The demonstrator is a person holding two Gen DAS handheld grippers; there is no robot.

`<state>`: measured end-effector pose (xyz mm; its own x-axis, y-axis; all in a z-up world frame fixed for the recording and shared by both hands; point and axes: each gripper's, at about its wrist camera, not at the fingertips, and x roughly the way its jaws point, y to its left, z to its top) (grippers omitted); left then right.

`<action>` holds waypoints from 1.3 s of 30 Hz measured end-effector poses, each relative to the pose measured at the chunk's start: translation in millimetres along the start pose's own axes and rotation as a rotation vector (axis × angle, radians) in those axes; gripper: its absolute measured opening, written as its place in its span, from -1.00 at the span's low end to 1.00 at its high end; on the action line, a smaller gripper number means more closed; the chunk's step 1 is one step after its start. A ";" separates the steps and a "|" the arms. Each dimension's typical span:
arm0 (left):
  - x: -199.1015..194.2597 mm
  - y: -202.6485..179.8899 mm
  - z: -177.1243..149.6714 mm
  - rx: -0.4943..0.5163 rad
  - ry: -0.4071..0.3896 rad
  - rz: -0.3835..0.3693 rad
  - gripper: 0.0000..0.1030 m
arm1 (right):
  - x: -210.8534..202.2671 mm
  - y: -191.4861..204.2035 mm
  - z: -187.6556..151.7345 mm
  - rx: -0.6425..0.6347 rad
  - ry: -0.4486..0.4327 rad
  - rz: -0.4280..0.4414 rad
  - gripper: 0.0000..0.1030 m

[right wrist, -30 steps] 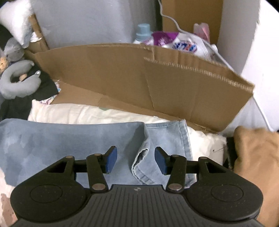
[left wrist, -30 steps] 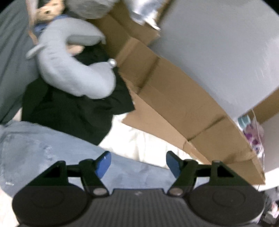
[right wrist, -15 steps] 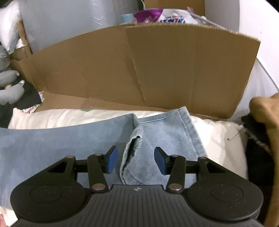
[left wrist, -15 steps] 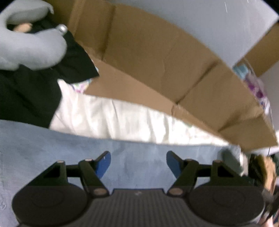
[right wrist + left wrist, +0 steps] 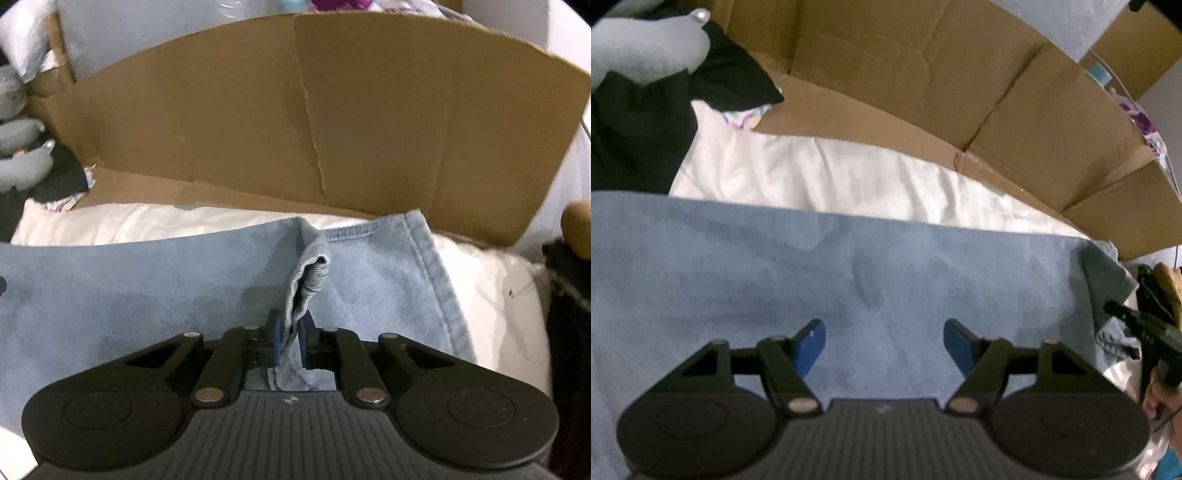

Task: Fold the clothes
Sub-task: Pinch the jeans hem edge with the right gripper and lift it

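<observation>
Light blue jeans [image 5: 849,280] lie spread flat across white bedding [image 5: 812,177]. My left gripper [image 5: 882,332] hovers low over the middle of the denim, open, with only flat cloth below its blue pads. In the right wrist view the jeans [image 5: 147,280] have a raised fold [image 5: 310,280] near the hem. My right gripper [image 5: 290,334] is closing its jaws on this fold, and the pads pinch the cloth between them. The right gripper [image 5: 1137,325] also shows at the left view's right edge.
A tall cardboard sheet [image 5: 295,122] stands along the far side of the bedding. A black garment [image 5: 635,122] and a grey plush pillow [image 5: 639,55] lie at the far left. A tan garment [image 5: 576,229] and a dark cloth [image 5: 569,295] sit at the right.
Both grippers came down toward the jeans. The left swung right from the plush pillow to over the denim. The right gripper's jaws went from apart around the fold to pinched on it.
</observation>
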<state>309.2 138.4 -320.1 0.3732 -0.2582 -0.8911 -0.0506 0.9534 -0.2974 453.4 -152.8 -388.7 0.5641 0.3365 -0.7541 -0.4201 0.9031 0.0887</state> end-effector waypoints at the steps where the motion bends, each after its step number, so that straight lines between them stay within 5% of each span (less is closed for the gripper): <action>1: 0.3 1.6 -1.0 -0.008 0.001 -0.001 0.44 | -0.7 -0.6 2.5 -0.020 0.008 -0.009 -0.88; 10: 9.0 11.9 -3.5 -0.046 0.028 0.006 0.45 | 1.2 -35.2 38.9 -0.054 0.007 -0.080 -0.91; 23: 23.2 6.0 2.9 -0.031 0.052 0.021 0.48 | 38.2 -80.4 56.3 -0.038 0.055 -0.015 -0.85; 24: 24.2 5.1 3.4 -0.028 0.056 0.022 0.48 | 39.9 -83.0 56.7 -0.029 0.067 -0.009 -0.81; 26: 24.3 2.8 4.2 -0.020 0.052 0.020 0.48 | 40.7 -87.4 55.9 0.004 0.088 0.032 -0.21; 28: 24.8 1.3 4.1 -0.020 0.050 0.016 0.48 | 40.2 -89.5 54.0 0.019 0.096 0.064 -0.04; 33: 29.9 -0.7 1.7 -0.031 0.070 0.011 0.48 | 45.0 -90.1 41.5 0.010 0.119 0.070 -0.13; 39: 31.2 -3.5 -0.8 -0.023 0.080 0.008 0.48 | 42.5 -101.2 40.6 0.083 0.087 0.036 -0.83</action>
<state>320.3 126.9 -347.1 0.2972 -0.2636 -0.9177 -0.0748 0.9518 -0.2976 548.8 -219.1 -403.4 0.4846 0.3479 -0.8026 -0.3763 0.9112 0.1678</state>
